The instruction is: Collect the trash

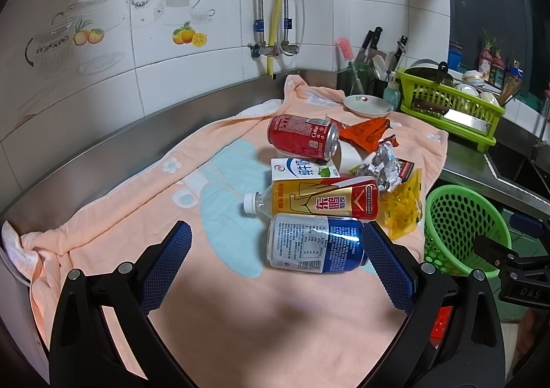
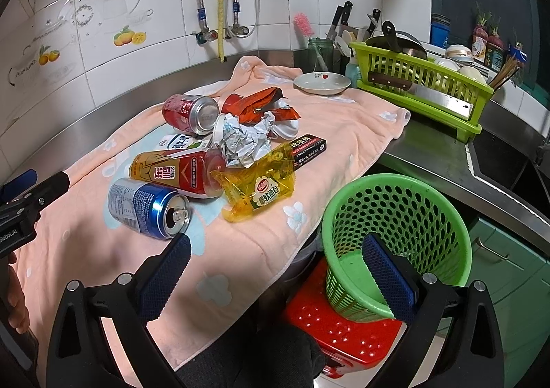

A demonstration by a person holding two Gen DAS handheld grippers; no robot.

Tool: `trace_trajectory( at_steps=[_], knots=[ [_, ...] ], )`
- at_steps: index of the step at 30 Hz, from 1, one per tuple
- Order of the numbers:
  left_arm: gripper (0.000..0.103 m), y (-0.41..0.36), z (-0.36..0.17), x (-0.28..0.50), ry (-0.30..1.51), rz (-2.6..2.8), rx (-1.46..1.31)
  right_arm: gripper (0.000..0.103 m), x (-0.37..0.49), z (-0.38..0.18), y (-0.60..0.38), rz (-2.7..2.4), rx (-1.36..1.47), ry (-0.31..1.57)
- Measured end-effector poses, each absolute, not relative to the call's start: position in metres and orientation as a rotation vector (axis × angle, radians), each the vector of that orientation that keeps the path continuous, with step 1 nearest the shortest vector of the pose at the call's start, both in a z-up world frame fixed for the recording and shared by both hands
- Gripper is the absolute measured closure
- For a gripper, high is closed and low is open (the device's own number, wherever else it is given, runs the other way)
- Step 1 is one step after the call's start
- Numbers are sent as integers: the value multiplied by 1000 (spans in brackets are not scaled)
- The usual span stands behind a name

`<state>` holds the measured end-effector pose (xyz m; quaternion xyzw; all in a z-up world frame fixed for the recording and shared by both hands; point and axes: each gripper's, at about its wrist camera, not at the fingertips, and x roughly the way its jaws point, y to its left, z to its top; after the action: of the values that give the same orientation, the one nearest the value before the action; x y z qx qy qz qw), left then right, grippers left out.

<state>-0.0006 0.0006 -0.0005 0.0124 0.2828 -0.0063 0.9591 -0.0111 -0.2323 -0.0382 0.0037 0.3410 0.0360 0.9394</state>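
Nearest to us, our left gripper (image 1: 276, 238) stands wide open and empty above the peach towel (image 1: 144, 216), its blue pads on either side of the near end of the blue can (image 1: 314, 243). The right pad (image 1: 388, 267) looks just beside the can's dark end, though we cannot tell whether it touches; the left pad is well apart from it. Our right gripper (image 2: 275, 257) is likewise spread wide and holds nothing. It hovers at the towel's near edge, between the blue can (image 2: 147, 207) and the green perforated basket (image 2: 398, 243), which sits on a red stool (image 2: 340, 333) below the counter edge.

We judge that collecting has barely begun: the basket looks empty from here and the whole pile is on the towel. The step in hand seems to be the first pick, with the blue can as the closest candidate. The next move calls for us to bring the left gripper forward so both pads straddle the can's round body, close firmly enough that it does not roll, then carry it right to the basket.

Just behind the can lies the energy-drink bottle (image 1: 323, 200) on its side, touching it, then a yellow bread wrapper (image 2: 257, 181), a milk carton (image 1: 302, 169), crumpled foil (image 2: 245, 140) and a small black box (image 2: 307, 147). Farther back are the red cola can (image 1: 300, 137) and an orange snack wrapper (image 1: 366, 132). Beyond the pile a small dish (image 1: 367, 104) and a green dish rack (image 1: 450, 106) stand near the tiled wall.
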Motion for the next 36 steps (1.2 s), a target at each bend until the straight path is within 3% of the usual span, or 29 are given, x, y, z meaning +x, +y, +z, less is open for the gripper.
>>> trace_trajectory(
  at_steps=[36],
  knots=[
    [5,18,-17,21,622,19,2,7,60,-78,-225,138,31,767]
  ],
)
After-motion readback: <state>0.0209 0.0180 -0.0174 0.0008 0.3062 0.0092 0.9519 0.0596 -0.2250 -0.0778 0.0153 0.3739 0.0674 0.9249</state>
